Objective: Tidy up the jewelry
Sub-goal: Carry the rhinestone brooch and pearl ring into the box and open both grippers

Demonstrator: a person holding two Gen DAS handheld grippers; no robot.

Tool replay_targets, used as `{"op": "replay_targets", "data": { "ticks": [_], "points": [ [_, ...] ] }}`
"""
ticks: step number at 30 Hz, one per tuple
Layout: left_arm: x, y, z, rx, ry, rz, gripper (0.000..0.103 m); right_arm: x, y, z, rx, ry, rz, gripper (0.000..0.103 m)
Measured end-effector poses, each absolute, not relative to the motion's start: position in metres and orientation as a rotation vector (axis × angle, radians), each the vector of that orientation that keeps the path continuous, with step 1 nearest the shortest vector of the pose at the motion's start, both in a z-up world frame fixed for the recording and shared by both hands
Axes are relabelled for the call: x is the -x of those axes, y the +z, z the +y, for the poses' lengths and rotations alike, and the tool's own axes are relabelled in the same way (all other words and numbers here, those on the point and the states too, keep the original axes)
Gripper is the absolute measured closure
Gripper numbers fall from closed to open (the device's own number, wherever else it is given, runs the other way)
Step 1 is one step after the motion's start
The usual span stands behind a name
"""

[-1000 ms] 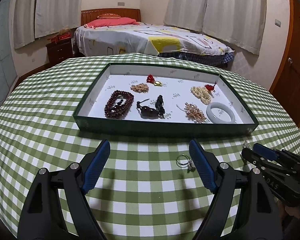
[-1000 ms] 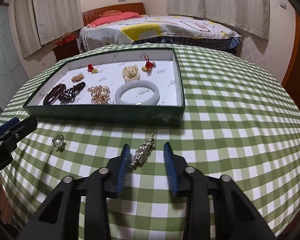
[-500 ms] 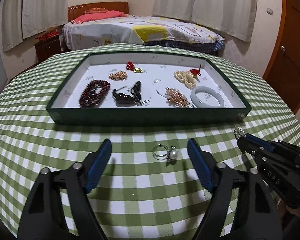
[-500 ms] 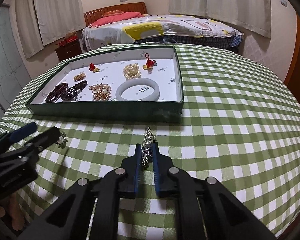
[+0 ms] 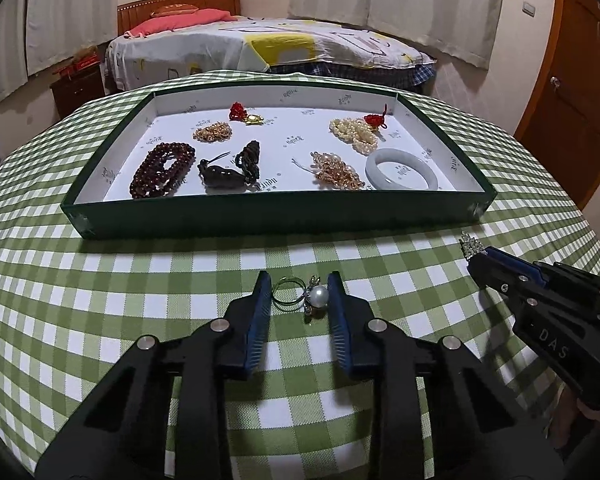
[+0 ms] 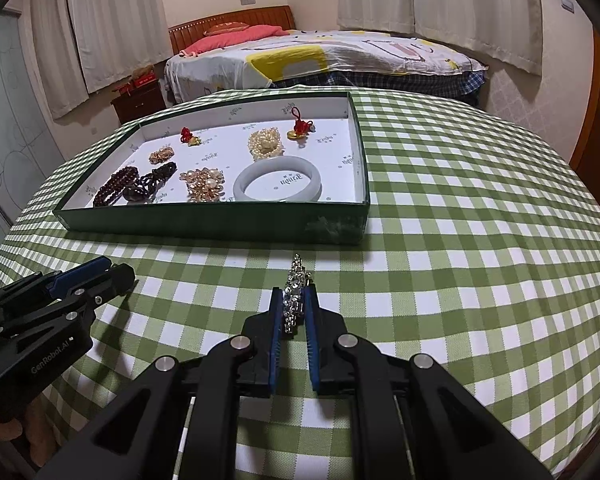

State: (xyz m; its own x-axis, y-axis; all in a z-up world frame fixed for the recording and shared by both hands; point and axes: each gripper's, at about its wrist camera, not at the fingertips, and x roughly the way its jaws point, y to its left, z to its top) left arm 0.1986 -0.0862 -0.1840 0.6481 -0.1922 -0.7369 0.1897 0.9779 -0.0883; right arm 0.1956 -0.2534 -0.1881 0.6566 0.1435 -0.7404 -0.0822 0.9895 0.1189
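Left wrist view: left gripper (image 5: 299, 296) low over the checked cloth (image 5: 100, 300), fingers apart on either side of the pearl ring (image 5: 300, 295). Thin hoop toward the left pad, white pearl with small metal leaves just beside the right pad; whether either pad touches it I cannot tell. Ring lies on the cloth, near the tray's (image 5: 276, 216) front wall. The right view does not show the ring; the left gripper's body blocks it.

Right wrist view: right gripper (image 6: 294, 308) clamped on the brooch (image 6: 294, 298), a narrow strip of clear stones, its tip sticking out past the fingertips toward the tray. In the left view only that sparkling tip shows.

Tray holds a jade bangle (image 6: 278, 180), dark beads (image 5: 162, 168), and pearl clusters.
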Motion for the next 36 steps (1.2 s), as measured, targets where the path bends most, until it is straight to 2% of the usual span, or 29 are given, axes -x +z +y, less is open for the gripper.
{"op": "replay_targets", "data": {
  "ticks": [22, 36],
  "points": [
    [-0.193, -0.156, -0.077, 0.001, -0.200, 0.747, 0.075, -0.190, -0.163, -0.243, -0.081, 0.173, 0.781, 0.091],
    [-0.212, -0.106, -0.070, 0.039, -0.204, 0.629, 0.075, -0.211, -0.120, -0.243, -0.080, 0.180, 0.678, 0.091]
  ]
}}
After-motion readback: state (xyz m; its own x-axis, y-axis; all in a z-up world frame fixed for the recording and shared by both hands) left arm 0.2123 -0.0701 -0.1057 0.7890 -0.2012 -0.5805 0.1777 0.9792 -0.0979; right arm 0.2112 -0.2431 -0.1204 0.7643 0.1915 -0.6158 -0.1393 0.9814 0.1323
